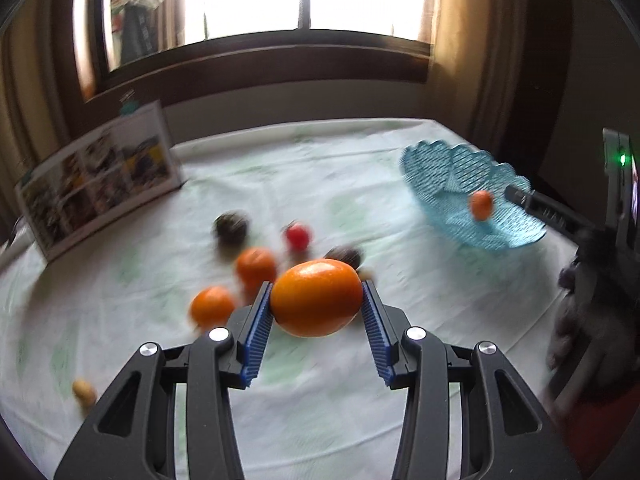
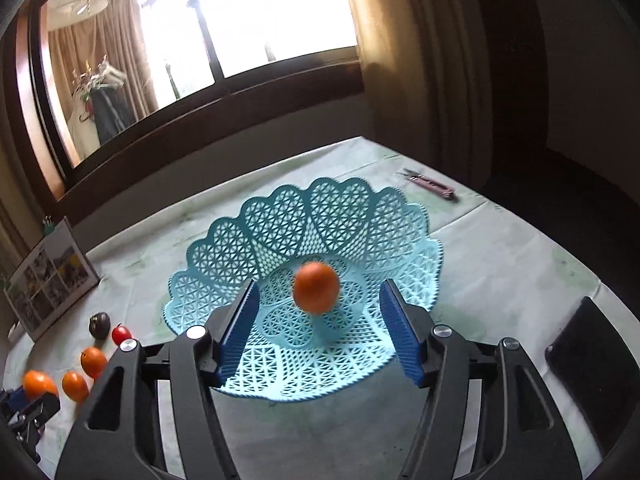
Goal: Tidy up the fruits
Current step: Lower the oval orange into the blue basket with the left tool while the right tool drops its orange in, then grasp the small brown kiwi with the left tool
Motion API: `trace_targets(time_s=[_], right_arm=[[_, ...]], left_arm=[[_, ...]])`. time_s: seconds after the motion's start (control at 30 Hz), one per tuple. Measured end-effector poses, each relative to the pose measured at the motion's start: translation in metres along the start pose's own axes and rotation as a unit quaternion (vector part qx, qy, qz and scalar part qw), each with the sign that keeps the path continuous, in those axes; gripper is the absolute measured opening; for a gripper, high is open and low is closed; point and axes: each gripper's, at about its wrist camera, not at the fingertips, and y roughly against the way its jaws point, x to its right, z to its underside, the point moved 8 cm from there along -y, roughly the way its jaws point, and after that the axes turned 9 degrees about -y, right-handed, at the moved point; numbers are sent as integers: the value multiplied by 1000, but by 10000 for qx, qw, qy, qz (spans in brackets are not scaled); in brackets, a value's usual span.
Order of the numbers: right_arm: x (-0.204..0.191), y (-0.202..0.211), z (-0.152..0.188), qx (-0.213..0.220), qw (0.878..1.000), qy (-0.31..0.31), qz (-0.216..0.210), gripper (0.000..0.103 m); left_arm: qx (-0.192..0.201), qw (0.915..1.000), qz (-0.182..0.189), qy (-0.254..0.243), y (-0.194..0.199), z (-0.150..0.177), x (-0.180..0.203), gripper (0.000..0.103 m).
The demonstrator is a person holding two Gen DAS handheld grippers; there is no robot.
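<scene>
The left gripper (image 1: 317, 300) clamps a large round orange (image 1: 316, 298); the right gripper (image 2: 318, 320) gapes wide over the pale-blue plastic lattice basket (image 2: 280, 216), mid-frame.

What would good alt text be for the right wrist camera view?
The open right gripper hangs over a light blue lattice basket with one orange blurred between its blue pads, touching neither. To the left on the pale tablecloth lie more oranges, a red fruit and a dark fruit.

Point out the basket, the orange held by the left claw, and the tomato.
basket (image 2: 276, 220): right wrist view, back rim.
orange (image 1: 316, 298): left wrist view, middle of its skin.
tomato (image 1: 298, 236): left wrist view, centre, blurred.
</scene>
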Motion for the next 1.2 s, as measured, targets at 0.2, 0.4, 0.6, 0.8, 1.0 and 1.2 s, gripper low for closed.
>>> trace_targets(time_s=[0.2,0.4,0.6,0.8,1.0,1.2], right_arm=[[14,5,-3,160,9993,-307,141,64],[20,14,-9,429,9979,-401,292,64],[46,23,-21,700,9929,-744,614,72],[66,32,-30,968,9866,-1069,763,75],[56,32,-29,1013,9897,-852,554,83],[96,21,-33,743,9799,-1777,528,84]], left_arm=[[205,9988,422,-169,-22,-43,41,44],[297,9950,857,-425,-50,-78,91,44],[484,9921,1065,-448,-71,-97,122,47],[722,9923,969,-266,-66,-104,115,84],[778,9943,649,-332,-57,-99,96,88],[686,9967,419,-66,-57,-89,66,89]])
